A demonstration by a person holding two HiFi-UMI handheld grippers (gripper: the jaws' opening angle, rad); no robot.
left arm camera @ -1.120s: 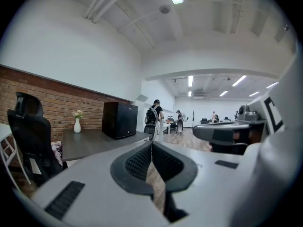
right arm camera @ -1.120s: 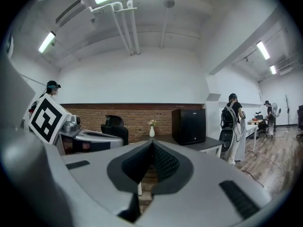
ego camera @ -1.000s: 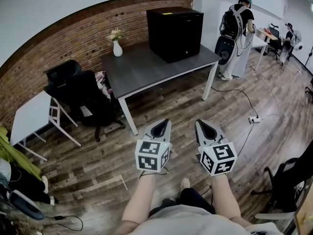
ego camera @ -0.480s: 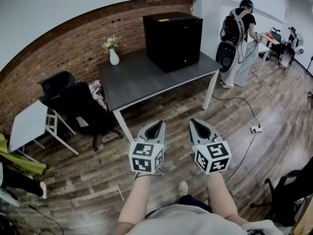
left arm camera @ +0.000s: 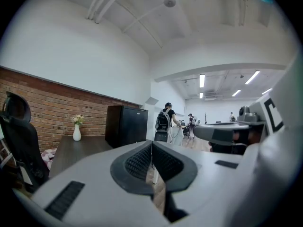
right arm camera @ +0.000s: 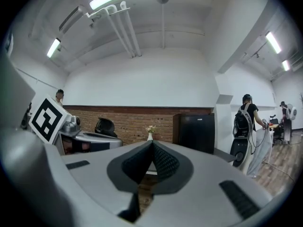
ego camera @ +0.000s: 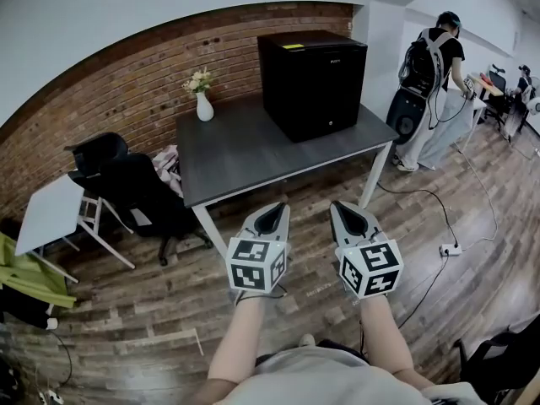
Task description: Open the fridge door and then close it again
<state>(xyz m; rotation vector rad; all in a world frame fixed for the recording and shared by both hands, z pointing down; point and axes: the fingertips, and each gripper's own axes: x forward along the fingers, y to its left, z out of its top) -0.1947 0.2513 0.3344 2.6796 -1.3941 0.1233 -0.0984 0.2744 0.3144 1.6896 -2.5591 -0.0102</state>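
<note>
- Both grippers have come forward since a second ago, and the table [ego camera: 245,154] with the fridge [ego camera: 314,83] now fills more of the head view; the tips reach level with the table's front edge in that view, still apart from it.
- On the table's back right part, close to the brick wall [ego camera: 110,91], I see the fridge: one compact black box with flat matt faces and square edges.
- Its door faces me and is closed. It has a small pale logo near the top right corner, and a yellow sticker lies on the top panel.
- The table is a single dark grey slab with a dull, even surface, on thin white legs.
- At the table's back left corner is one white vase [ego camera: 204,108], narrow-necked, holding pale flowers.
- In front of the table, the left gripper [ego camera: 272,212] and right gripper [ego camera: 344,207] are side by side. That makes two, each a smooth grey shell with a cube of black-and-white square markers.
- Each gripper's own view shows its jaws pressed together with nothing between them; the dark pads are finely dimpled.
- Under and around the table runs a wooden plank floor [ego camera: 152,294], streaky brown.
- Left of the table are black office chairs [ego camera: 139,188] that overlap too much to count.
- Right of the table is one person [ego camera: 434,66] wearing a backpack, back turned.
</note>
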